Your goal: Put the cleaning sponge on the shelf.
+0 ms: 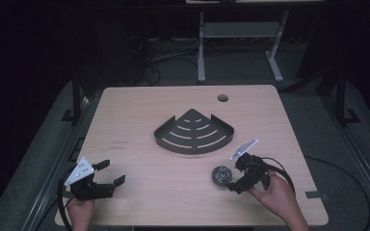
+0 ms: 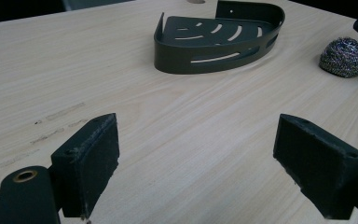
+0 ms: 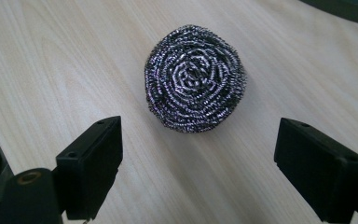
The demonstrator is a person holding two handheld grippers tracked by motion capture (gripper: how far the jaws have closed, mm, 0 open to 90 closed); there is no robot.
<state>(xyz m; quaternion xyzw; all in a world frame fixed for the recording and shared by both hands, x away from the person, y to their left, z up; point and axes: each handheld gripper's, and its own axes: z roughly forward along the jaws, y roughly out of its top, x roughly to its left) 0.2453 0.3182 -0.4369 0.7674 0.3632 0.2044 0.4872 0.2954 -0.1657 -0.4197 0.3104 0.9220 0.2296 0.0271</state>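
A round steel-wool scourer lies on the wooden table, in front of a dark slotted corner shelf. My right gripper is open just to the scourer's right, its jaws wide and pointing at it, a short gap away and not touching. My left gripper is open near the table's front left corner, with bare wood between its jaws. A person's hand holds each gripper.
A round cable hole sits near the table's far edge. Behind the table stand white desk legs and cables on the floor. A strip of tape lies at the right front corner.
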